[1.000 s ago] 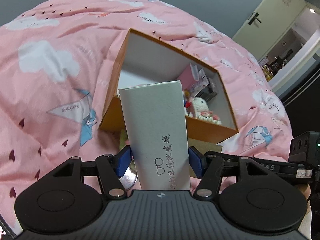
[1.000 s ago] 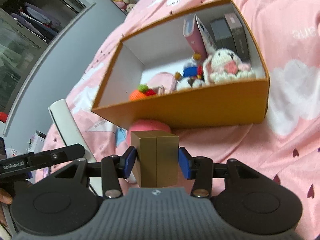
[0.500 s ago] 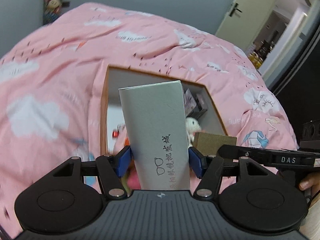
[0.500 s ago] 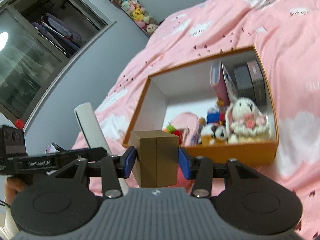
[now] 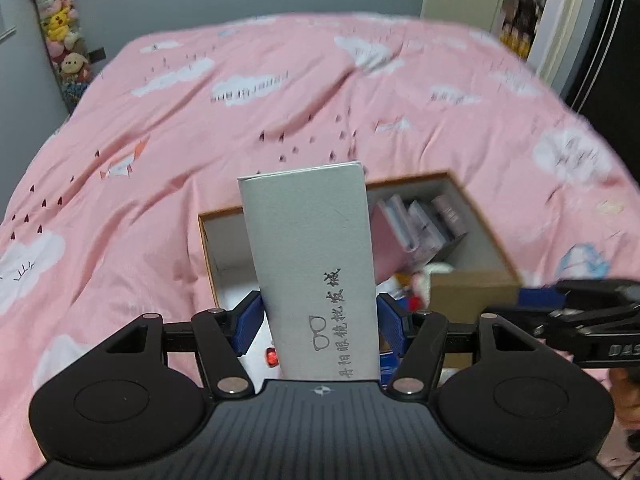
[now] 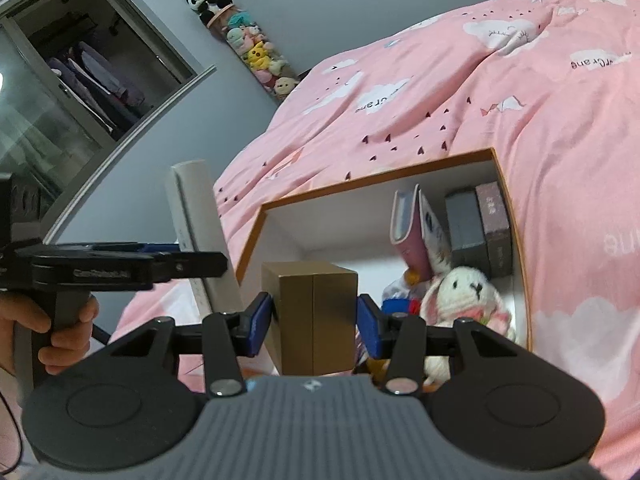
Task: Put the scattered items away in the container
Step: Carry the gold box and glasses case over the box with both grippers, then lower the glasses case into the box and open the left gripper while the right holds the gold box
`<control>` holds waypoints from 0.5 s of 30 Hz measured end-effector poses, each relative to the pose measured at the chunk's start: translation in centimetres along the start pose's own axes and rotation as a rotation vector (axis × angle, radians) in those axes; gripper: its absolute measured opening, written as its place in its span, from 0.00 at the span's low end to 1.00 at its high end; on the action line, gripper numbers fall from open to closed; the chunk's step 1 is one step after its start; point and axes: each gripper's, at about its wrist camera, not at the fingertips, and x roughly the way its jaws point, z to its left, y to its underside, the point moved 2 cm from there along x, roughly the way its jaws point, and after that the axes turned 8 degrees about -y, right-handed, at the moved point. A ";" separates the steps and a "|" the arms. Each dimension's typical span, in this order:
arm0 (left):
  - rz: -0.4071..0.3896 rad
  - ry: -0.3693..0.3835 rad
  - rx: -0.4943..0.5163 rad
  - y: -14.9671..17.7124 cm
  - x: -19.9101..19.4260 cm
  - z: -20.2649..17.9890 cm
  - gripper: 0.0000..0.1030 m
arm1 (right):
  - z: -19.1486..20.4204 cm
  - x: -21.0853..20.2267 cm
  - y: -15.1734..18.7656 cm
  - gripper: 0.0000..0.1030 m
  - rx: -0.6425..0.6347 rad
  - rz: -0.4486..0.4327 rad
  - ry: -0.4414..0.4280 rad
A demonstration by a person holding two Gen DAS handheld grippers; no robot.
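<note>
Both tools grip cargo: left gripper (image 5: 319, 322) clamps the grey carton (image 5: 310, 256), right gripper (image 6: 315, 320) clamps the gold box (image 6: 314, 316). Beyond, at 12 o'clock, the orange container (image 6: 516, 232) lies on the pink bedcover (image 6: 440, 100). Better to lower each into free floor, away from the white rabbit (image 6: 466, 300).

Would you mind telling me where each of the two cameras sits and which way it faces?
Left wrist: on the left gripper, looking down along its fingers at the grey-white box it grips, above the orange container on the pink bed.
Right wrist: on the right gripper, facing the container's open inside past its gold box; a hand shows at left.
Shared: container, both boxes, and each view shows the other gripper.
</note>
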 end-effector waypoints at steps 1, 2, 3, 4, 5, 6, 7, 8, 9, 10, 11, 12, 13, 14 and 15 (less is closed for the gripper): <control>0.025 -0.009 0.017 -0.1 1.0 -0.2 0.69 | -0.2 0.4 -0.1 0.48 -0.004 0.003 0.006; 0.052 -0.023 0.036 -0.2 2.0 -0.3 0.69 | -0.3 0.8 -0.2 0.48 -0.007 0.006 0.009; 0.076 -0.038 0.055 -0.2 2.9 -0.5 0.69 | -0.5 1.2 -0.3 0.48 -0.009 0.009 0.010; 0.095 -0.055 0.075 -0.2 3.6 -0.6 0.69 | -0.7 1.5 -0.4 0.48 -0.010 0.012 0.012; 0.111 -0.071 0.095 -0.1 4.3 -0.7 0.69 | -0.9 1.8 -0.5 0.48 -0.012 0.014 0.015; 0.123 -0.084 0.114 -0.1 4.8 -0.8 0.69 | -1.1 2.2 -0.5 0.48 -0.015 0.017 0.020; 0.140 -0.095 0.133 -0.1 5.4 -1.0 0.69 | -1.3 2.4 -0.6 0.48 -0.019 0.019 0.025; 0.159 -0.105 0.148 -0.1 6.0 -1.0 0.69 | -1.4 2.7 -0.6 0.48 -0.023 0.021 0.030; 0.176 -0.114 0.160 -0.1 6.5 -1.0 0.69 | -1.6 3.0 -0.6 0.48 -0.026 0.025 0.034; 0.192 -0.119 0.166 0.0 6.9 -1.0 0.69 | -1.7 3.3 -0.5 0.48 -0.026 0.029 0.036; 0.206 -0.118 0.160 -0.1 7.3 -0.9 0.69 | -1.9 3.5 -0.5 0.48 -0.025 0.033 0.038; 0.217 -0.116 0.150 -0.2 7.7 -0.8 0.69 | -2.1 3.8 -0.5 0.48 -0.023 0.036 0.037; 0.228 -0.115 0.140 -0.2 8.1 -0.7 0.69 | -2.2 4.0 -0.4 0.48 -0.019 0.040 0.035; 0.237 -0.113 0.133 -0.2 8.5 -0.7 0.69 | -2.4 4.2 -0.3 0.48 -0.016 0.043 0.033; 0.247 -0.111 0.129 -0.1 8.9 -0.7 0.69 | -2.5 4.4 -0.3 0.48 -0.013 0.047 0.031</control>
